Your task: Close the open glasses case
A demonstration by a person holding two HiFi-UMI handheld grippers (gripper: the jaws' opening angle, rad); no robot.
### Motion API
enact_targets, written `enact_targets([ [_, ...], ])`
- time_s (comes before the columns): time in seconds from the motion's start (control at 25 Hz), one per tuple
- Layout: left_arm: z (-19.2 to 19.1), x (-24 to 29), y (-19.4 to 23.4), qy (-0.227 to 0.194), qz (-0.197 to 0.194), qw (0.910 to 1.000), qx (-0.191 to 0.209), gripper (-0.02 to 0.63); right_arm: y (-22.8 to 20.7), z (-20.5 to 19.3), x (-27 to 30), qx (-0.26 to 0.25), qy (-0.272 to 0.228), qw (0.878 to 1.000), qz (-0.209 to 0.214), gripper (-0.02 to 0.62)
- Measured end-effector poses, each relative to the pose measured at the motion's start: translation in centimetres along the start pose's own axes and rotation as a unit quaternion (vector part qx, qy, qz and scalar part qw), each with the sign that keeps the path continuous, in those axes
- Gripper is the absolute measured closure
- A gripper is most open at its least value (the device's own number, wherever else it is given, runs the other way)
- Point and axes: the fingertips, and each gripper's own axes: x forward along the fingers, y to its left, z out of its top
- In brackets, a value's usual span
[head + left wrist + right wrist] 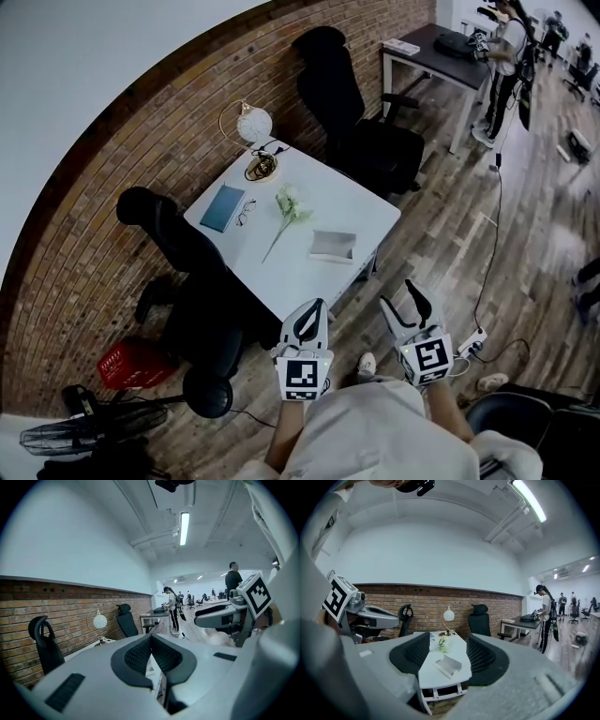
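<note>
Grey, open rectangular glasses case (333, 246) lies by the white table's (281, 272) near edge. Both grippers hang well apart from it, likely pre-approach: left gripper (314, 309) pads pressed together, right gripper (412, 291) spread, empty.

Open glasses case (333, 246) on white table (367, 212), beside a flower (289, 203); left tool (312, 315) and right tool (403, 302) well short of it.
</note>
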Motion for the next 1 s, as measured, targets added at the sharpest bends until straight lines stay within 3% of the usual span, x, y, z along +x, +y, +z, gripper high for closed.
enact_targets([
  [0.36, 1.1, 3.5, -1.1, 0.008, 0.017, 0.9998, 0.003, 0.601, -3.9, 0.0, 2.1, 0.011, -0.002, 1.000, 0.021, 0.347],
  [1.0, 1.9, 5.7, -0.7, 0.012, 0.023, 0.9995, 0.015, 0.601, -5.9, 0.2, 3.7, 0.020, -0.010, 1.000, 0.021, 0.347],
])
